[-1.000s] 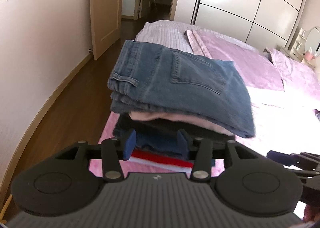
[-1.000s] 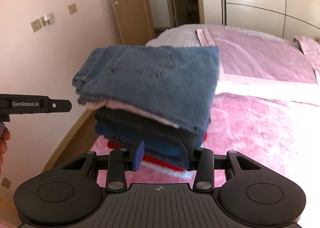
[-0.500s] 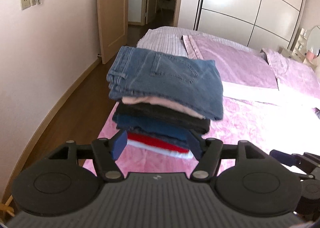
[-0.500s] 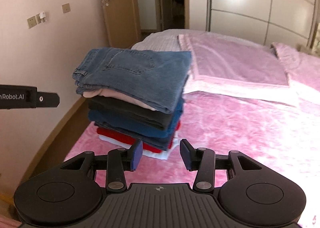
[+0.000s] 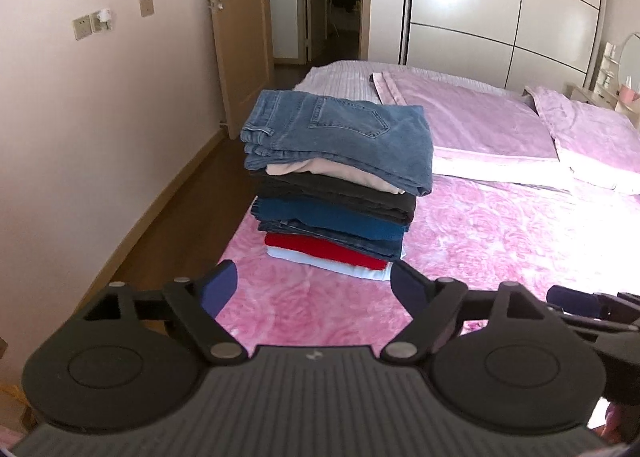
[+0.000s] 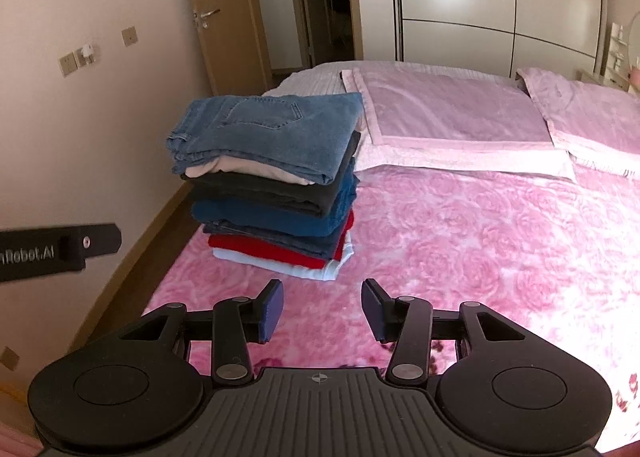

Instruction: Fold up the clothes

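Note:
A stack of folded clothes (image 5: 336,213) stands on the pink bedspread near the bed's left edge, with light blue jeans (image 5: 344,133) on top, then beige, black, dark blue, red and white garments. It also shows in the right wrist view (image 6: 272,193). My left gripper (image 5: 314,283) is open and empty, a short way in front of the stack. My right gripper (image 6: 322,309) is open and empty, in front of the stack and a little to its right. The left gripper's body (image 6: 60,251) shows at the left edge of the right wrist view.
The pink bedspread (image 6: 480,249) spreads to the right. A folded lilac quilt (image 5: 464,125) and a pillow (image 5: 592,141) lie at the bed's far end. A wall and wooden floor (image 5: 172,225) run along the left, with a door (image 5: 232,37) and white wardrobes (image 5: 500,9) beyond.
Both grippers have drawn back from the stack, which now looks smaller and farther. Both jaws have opened wider. The stack has not moved on the bed.

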A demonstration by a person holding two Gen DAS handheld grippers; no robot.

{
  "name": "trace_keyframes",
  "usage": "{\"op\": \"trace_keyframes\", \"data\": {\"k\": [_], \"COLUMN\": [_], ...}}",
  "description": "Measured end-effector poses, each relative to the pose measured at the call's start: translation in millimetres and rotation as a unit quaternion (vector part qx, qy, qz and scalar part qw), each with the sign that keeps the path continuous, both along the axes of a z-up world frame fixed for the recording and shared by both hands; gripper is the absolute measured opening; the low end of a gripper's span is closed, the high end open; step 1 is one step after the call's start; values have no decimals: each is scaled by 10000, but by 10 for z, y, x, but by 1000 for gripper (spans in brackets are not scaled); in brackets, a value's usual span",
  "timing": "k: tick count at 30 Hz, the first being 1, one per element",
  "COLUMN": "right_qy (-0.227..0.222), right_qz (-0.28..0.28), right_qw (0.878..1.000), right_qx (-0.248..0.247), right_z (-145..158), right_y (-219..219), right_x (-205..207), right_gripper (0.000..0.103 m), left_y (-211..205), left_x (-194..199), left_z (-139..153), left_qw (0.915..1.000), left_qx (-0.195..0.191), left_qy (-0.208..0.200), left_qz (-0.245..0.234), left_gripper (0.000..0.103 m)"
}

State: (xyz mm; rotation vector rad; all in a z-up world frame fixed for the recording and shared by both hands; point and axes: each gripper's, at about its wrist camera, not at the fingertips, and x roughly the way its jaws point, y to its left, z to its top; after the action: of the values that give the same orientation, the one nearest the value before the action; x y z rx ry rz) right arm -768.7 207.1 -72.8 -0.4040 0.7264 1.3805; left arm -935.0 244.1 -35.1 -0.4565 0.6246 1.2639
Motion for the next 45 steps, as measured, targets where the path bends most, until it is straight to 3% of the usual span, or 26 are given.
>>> {"op": "trace_keyframes", "data": {"k": [9,17,25,45], "right_qy": [305,309,279,293], "right_qz": [-35,-239,-445,-687], "right_qw": [9995,9983,9975,9935], "right_qx": [-95,-433,-474,-857], "right_z": [55,-51,-101,-446], "right_y": [-101,204,380,449], "right_x": [-142,-536,-828,-931], "right_gripper": [47,47,47,47], "left_y": [29,289,516,571], "left_x": [-192,-517,-742,-775], "left_z": [-43,-173,-203,-615], "left_qw": [9997,9986,9974,9938], "left_qx": [-108,-317,-254,-649], "left_qy": [-7,59,85,161], "left_qz": [-212,-428,-669,-886], "left_gripper": [82,82,82,82]}}
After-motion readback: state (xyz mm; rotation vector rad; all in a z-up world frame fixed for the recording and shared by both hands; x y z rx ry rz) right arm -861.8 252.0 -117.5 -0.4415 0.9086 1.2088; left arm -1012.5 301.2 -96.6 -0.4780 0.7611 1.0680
